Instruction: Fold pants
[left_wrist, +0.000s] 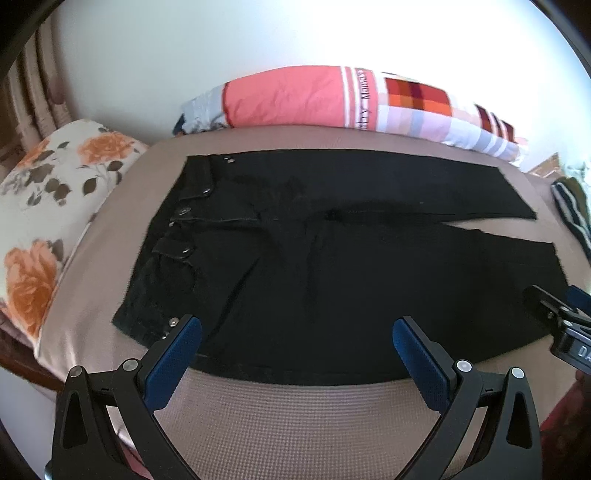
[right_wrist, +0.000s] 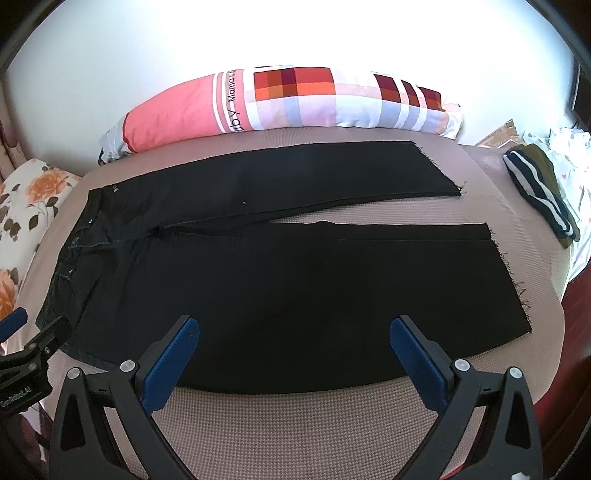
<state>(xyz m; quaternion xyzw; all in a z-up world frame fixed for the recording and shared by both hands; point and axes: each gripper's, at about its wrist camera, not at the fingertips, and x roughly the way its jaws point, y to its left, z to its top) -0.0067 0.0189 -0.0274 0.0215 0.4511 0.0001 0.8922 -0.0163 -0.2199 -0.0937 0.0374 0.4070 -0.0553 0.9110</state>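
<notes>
1. A floral pillow (left_wrist: 40, 206) is lying at the far left, beside the bed (left_wrist: 295, 413).
2. The black pants (right_wrist: 295, 288) are lying flat and unfolded on the bed, waistband to the left, the two legs extending right and splitting apart toward the frayed hems.
3. The left gripper (left_wrist: 295, 332) is hovering released, jaws spread wide, over the near edge of the pants close to the waistband.
4. The right gripper (right_wrist: 293, 332) is hovering released, jaws spread wide, over the near leg.
5. A pink checked pillow (right_wrist: 280, 103) is lying behind the pants.
6. A striped garment (right_wrist: 539, 192) is lying at the far right.
</notes>
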